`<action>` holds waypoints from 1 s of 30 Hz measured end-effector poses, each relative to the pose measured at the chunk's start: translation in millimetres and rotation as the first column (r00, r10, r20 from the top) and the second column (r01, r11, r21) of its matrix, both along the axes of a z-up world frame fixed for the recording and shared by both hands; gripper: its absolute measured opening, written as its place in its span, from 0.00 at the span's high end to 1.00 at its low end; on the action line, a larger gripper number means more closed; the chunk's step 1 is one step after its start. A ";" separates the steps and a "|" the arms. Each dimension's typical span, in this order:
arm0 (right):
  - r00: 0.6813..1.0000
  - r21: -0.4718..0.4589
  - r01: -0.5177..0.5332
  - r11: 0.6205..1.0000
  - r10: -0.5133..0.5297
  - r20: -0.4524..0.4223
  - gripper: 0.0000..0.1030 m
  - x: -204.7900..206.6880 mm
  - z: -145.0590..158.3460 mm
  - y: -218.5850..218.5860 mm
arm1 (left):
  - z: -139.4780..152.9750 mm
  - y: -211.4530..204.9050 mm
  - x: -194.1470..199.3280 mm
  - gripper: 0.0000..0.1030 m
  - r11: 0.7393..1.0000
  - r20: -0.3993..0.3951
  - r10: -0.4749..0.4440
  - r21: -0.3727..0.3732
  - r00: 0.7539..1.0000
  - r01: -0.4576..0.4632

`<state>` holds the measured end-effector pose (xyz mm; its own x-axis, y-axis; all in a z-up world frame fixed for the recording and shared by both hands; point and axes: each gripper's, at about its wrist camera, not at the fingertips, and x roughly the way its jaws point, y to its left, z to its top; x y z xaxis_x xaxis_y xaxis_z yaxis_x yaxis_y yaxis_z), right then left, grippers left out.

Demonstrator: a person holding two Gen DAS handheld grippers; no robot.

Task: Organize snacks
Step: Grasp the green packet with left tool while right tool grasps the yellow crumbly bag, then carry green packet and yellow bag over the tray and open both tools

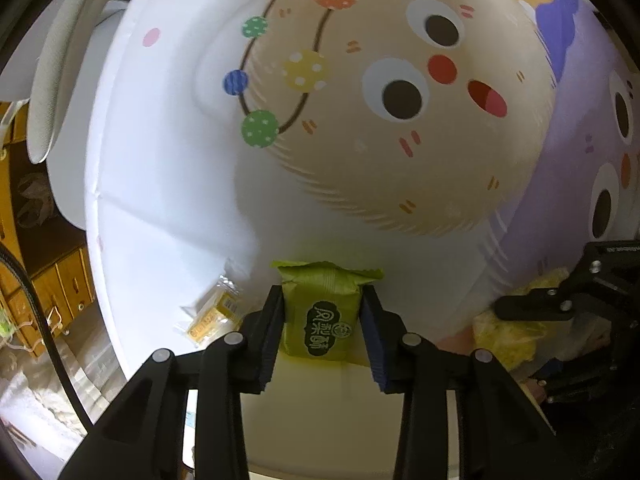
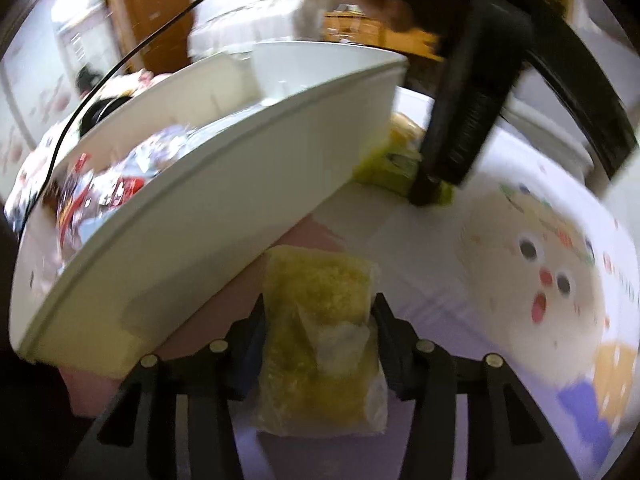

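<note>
left hand-held gripper point(image 1: 323, 312) clamped on a packet; right hand-held gripper point(image 2: 318, 320) likewise, low.

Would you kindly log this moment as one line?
left gripper: shut on green pack | right gripper: shut on yellow pack | white bin: beside both

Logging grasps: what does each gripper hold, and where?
Left gripper clamps the green snack packet by its two sides. Right gripper clamps the yellow snack bag across its middle.
</note>
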<state>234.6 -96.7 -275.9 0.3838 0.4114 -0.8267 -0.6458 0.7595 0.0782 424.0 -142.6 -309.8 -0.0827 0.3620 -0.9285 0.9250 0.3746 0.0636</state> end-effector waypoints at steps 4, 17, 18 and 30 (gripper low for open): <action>0.994 0.014 0.102 0.995 -0.101 -0.041 0.54 -1.1 1.1 -9.1 | 5.5 -3.6 2.3 0.66 0.999 0.031 0.038 -0.013 0.999 -0.037; 0.942 0.023 0.328 0.944 -0.325 -0.088 0.54 -25.4 31.0 -31.3 | 74.0 -2.9 -5.6 0.66 0.974 0.110 0.151 -0.184 0.982 -0.130; 0.937 0.025 0.341 0.940 -0.338 -0.086 0.54 -27.6 35.7 -31.5 | 81.8 -2.1 -7.9 0.66 0.969 0.115 0.164 -0.205 0.980 -0.138; 0.896 0.076 0.443 0.893 -0.443 -0.011 0.54 -43.9 103.7 -17.1 | 198.8 27.0 -53.8 0.66 0.873 0.177 0.304 -0.446 0.936 -0.199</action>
